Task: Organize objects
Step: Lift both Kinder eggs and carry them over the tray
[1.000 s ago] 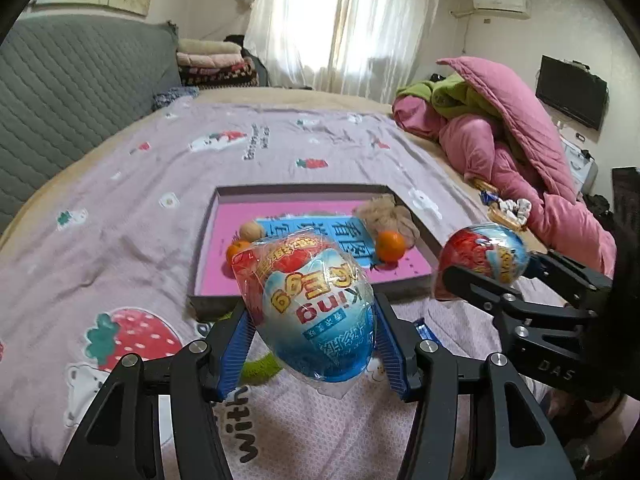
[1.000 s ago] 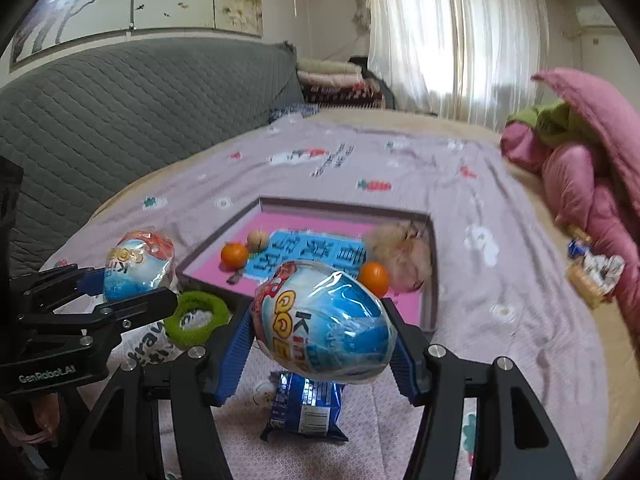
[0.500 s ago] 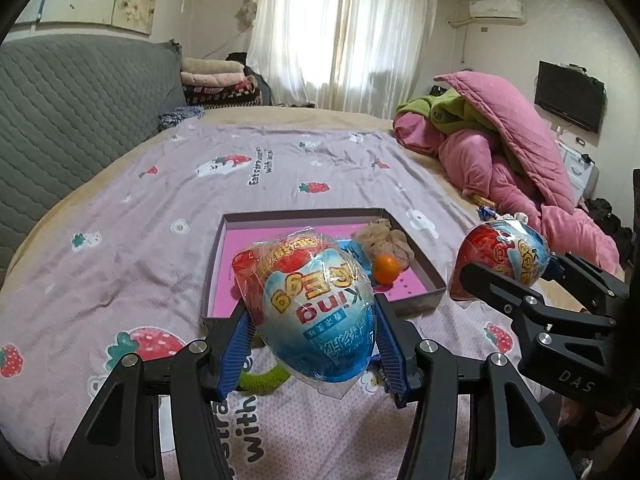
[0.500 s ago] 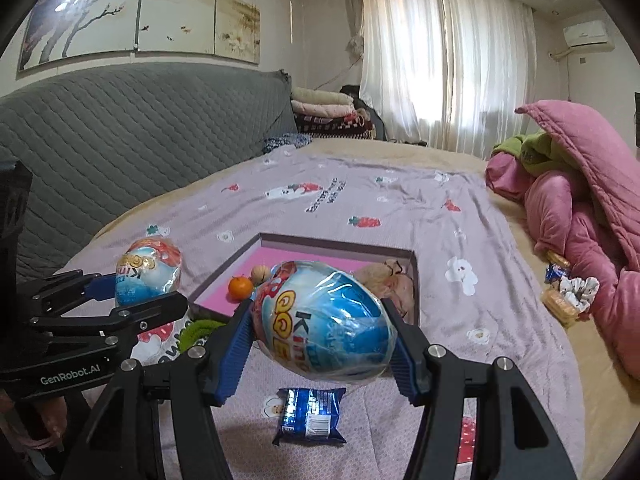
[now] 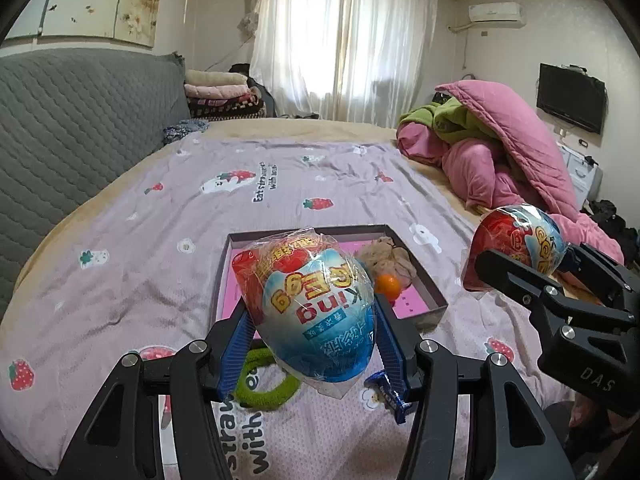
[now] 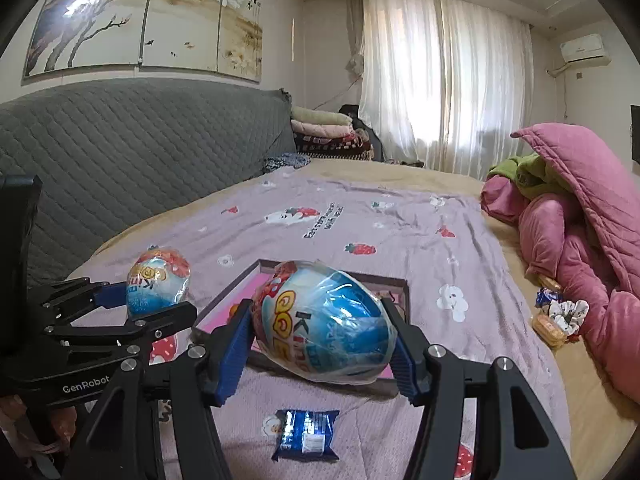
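Note:
My left gripper [image 5: 314, 330] is shut on a wrapped red-and-blue toy egg [image 5: 312, 308], held high above the bed. My right gripper [image 6: 322, 338] is shut on a second toy egg [image 6: 324, 326]; it also shows in the left wrist view [image 5: 520, 246], and the left egg shows in the right wrist view [image 6: 158, 282]. Beyond both lies a shallow box with a pink floor [image 5: 430, 290] holding a small orange [image 5: 388, 286] and a beige scrunchie [image 5: 386, 258]. A green hair tie [image 5: 264, 386] and a blue snack packet [image 6: 306, 434] lie on the sheet in front of the box.
The bed has a lilac strawberry-print sheet [image 5: 180, 216]. A grey quilted headboard [image 5: 60, 128] runs along the left. A pink and green duvet pile [image 5: 500, 152] sits at the right. Small snacks [image 6: 560, 316] lie by the bed's right edge.
Both grippers have risen and pulled back from the box, each still holding its egg. The box now looks smaller and farther away.

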`<state>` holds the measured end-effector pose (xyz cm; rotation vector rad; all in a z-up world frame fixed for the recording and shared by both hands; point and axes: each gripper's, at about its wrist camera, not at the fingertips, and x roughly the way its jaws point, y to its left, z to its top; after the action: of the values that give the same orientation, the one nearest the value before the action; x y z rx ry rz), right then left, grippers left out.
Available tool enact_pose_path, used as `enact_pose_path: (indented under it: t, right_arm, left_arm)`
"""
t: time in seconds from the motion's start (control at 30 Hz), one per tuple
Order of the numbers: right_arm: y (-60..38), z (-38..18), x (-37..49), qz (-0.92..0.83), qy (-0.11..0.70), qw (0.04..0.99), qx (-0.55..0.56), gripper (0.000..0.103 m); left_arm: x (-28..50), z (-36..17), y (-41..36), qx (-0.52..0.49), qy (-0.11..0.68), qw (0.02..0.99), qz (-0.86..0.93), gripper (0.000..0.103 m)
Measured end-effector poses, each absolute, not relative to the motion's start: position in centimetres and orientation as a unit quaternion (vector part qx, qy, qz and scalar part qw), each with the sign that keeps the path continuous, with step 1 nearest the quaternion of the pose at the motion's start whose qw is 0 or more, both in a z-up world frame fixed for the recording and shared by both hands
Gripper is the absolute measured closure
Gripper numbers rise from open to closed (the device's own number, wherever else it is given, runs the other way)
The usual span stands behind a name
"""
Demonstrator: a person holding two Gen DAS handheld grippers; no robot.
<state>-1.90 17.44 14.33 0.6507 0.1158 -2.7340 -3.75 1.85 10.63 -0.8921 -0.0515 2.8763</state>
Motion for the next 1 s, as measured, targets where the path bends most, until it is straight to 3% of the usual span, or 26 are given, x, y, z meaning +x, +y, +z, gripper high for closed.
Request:
enact_pose_path:
  t: [1.0]
  right_arm:
    - [18.1, 16.2, -10.2, -0.972, 0.042, 0.123, 0.197, 0.042]
  left_arm:
    - [-14.1, 12.0, 2.4, -0.286, -0.021, 0.058, 0.956, 0.044]
